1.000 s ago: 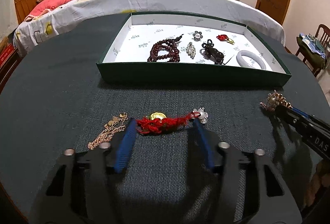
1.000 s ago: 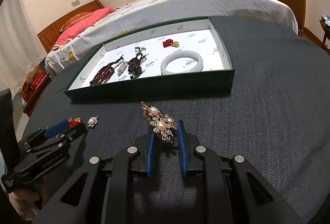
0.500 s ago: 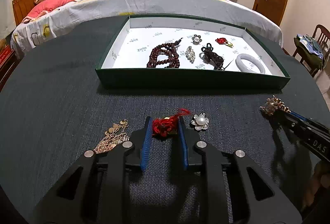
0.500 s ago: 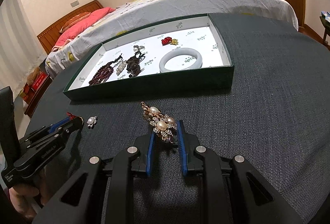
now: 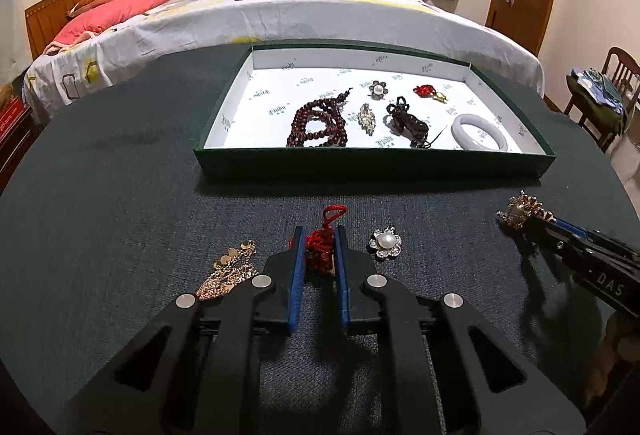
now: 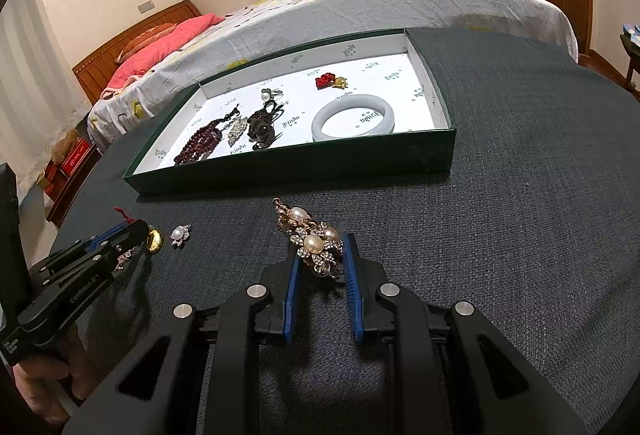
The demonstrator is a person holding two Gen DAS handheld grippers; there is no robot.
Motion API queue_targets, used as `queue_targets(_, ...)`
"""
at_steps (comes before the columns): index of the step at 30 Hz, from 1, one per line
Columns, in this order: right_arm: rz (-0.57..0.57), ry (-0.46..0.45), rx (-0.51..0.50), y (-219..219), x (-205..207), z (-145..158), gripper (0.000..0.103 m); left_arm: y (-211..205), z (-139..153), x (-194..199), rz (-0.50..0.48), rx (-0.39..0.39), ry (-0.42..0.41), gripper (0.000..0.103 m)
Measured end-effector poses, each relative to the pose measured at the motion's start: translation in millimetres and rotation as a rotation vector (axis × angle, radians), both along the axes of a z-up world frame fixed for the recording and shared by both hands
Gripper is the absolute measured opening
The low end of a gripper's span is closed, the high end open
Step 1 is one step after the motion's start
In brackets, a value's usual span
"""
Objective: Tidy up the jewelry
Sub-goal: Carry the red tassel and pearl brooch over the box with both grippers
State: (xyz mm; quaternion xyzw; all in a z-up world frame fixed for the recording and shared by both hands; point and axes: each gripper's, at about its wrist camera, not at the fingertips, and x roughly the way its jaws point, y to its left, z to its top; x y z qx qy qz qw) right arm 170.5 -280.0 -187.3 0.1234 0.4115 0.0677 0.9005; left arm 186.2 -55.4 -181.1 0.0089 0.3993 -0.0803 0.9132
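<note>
My left gripper [image 5: 318, 235] is shut on a red knotted cord charm [image 5: 320, 249] and holds it just above the dark table; its gold ingot [image 6: 154, 241] hangs below the fingers in the right wrist view. My right gripper [image 6: 320, 247] is shut on a pearl and rhinestone brooch [image 6: 314, 241], also seen in the left wrist view [image 5: 520, 211]. The green tray [image 5: 372, 165] with a white floor stands beyond, also in the right wrist view [image 6: 304, 161], and holds several pieces.
A pearl flower brooch [image 5: 385, 243] lies right of my left gripper. A gold chain [image 5: 230, 269] lies to its left. In the tray are dark red beads [image 5: 318, 123], a white bangle [image 5: 478, 133] and a dark knot [image 5: 408, 121]. A bed stands behind the table.
My left gripper closed on the red cord charm and lifted it, so the cord now points forward. My right gripper kept its hold on the pearl brooch, nearly still.
</note>
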Motion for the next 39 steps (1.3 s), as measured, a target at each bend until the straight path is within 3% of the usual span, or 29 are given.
queue_targets(39,0.007,-0.159,-0.061,17.2,-19.0,74.8,0.021,8.2,68.7,-12.2,-0.007,-0.072,-0.132,0.014)
